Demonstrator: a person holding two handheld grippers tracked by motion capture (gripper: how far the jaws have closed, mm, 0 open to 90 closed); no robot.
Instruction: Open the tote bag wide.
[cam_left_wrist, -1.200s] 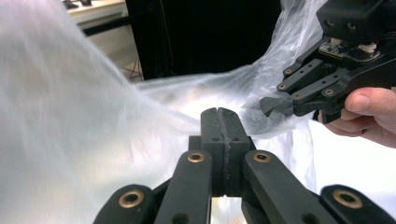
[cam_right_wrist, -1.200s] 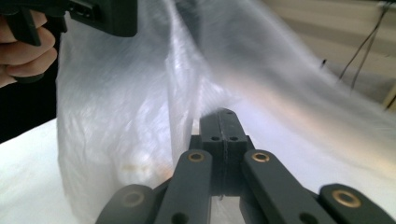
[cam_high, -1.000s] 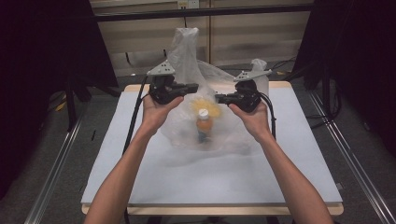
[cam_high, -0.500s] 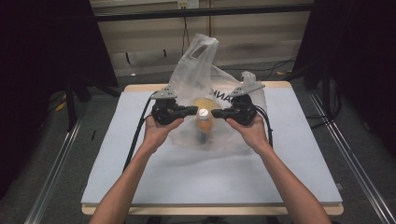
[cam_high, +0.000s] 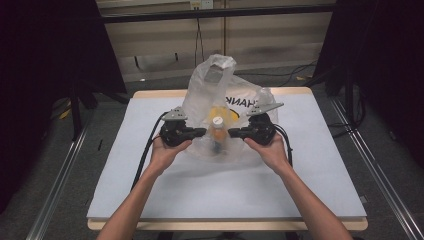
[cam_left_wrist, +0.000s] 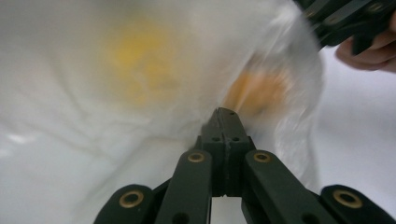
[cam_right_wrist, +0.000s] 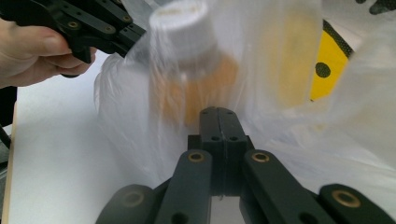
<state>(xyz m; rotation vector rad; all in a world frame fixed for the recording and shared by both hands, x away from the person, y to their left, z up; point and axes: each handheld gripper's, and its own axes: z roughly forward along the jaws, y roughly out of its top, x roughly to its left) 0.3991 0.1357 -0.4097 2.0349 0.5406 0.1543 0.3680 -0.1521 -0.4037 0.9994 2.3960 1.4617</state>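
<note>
Resting near 12 o'clock on the white table: a thin clear plastic bag, one handle loop standing up at its top, dark lettering partly showing at its 2 o'clock side. Sagging around its load, so probably being pinched low on both flanks to keep the film spread and the contents visible.

Standing inside the bag, at the middle between the two tools: an orange bottle with a white cap, roughly upright, tilting a little. Lying behind it, toward 12 o'clock: something yellow, blurred through the film, too vague to name.

Reaching in from 6 o'clock, both forearms stretching forward and converging, wrists level, palms wrapping the handles from below.

Pointing toward 3 o'clock at the bag's 9 o'clock flank: the left gripper, jaws pressed fully together, film bunching right at the tips, so apparently clamping a fold of it.

Pointing toward 9 o'clock at the 3 o'clock flank: the right gripper, jaws likewise closed flat against each other, seemingly nipping the film just in front of the bottle.
</note>
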